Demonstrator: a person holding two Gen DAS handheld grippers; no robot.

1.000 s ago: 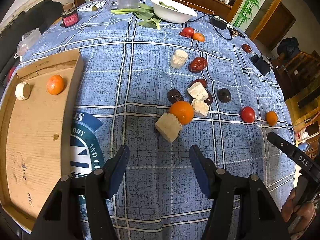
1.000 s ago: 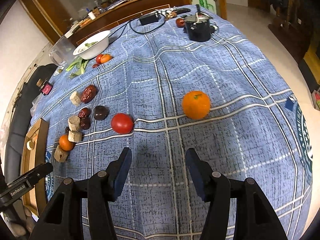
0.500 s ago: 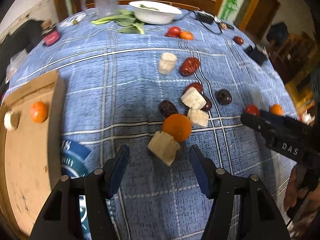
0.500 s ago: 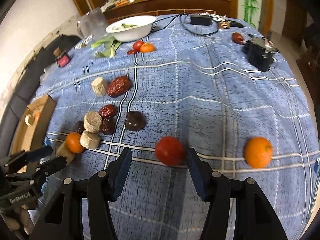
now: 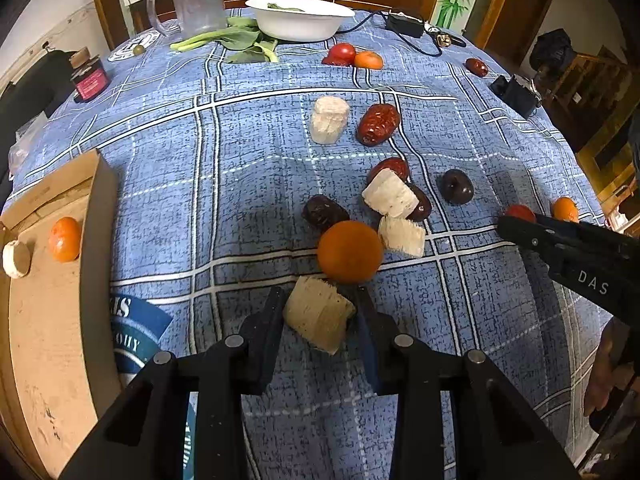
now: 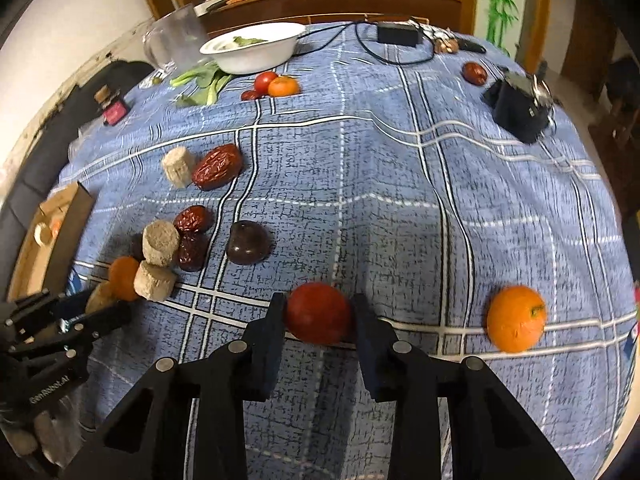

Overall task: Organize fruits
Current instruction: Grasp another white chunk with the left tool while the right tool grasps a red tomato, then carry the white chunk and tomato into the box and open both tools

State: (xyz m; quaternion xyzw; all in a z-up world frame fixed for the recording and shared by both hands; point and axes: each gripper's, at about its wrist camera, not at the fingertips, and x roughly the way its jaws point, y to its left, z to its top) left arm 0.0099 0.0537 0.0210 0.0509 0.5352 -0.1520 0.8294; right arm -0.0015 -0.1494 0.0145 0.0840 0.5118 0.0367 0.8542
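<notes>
blue plaid tablecloth (image 5: 248, 152), orange orange (image 5: 349, 251), red tomato (image 6: 319, 313).

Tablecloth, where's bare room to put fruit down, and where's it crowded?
Bare cloth lies between the cardboard tray and the pale chunk, and right of the dark plum toward the black box. Crowded around the orange.

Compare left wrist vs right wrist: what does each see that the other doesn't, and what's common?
Left wrist only: left gripper fingers bracketing the pale chunk, apparently touching; the cardboard box floor with a small orange and pale disc.
Right wrist only: right gripper fingers bracketing the tomato; grip unclear on both.
Both: white bowl, dried dates, lone orange.
</notes>
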